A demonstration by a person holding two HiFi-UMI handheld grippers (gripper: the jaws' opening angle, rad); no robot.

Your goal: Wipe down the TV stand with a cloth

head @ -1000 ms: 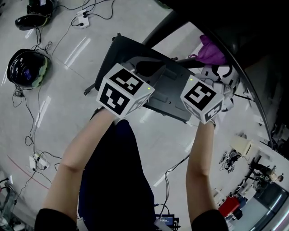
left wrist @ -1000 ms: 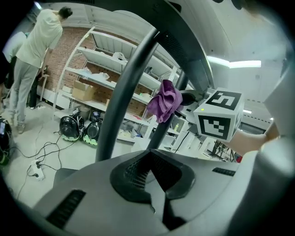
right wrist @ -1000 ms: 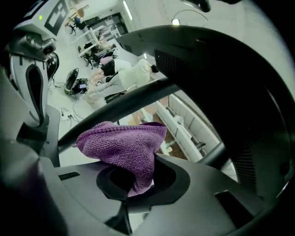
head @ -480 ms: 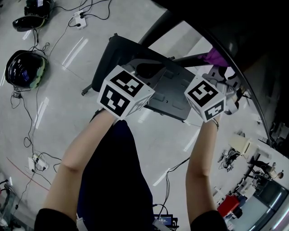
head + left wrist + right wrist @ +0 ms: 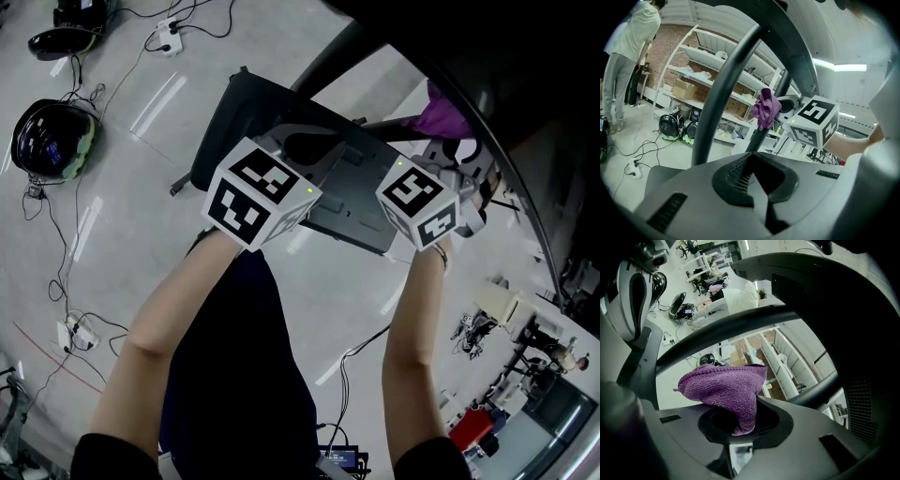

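TV stand (image 5: 239, 117) fills the far middle, dark base on the floor. The right gripper (image 5: 736, 434) has shifted a little left since half a second ago; the left gripper (image 5: 759, 187) stays put. Left claw closed on nothing. Right claw pinches the purple cloth (image 5: 726, 394), which sits far right at the stand's thin pole (image 5: 757, 136). Marker cubes (image 5: 258, 192) carry only black-white squares.
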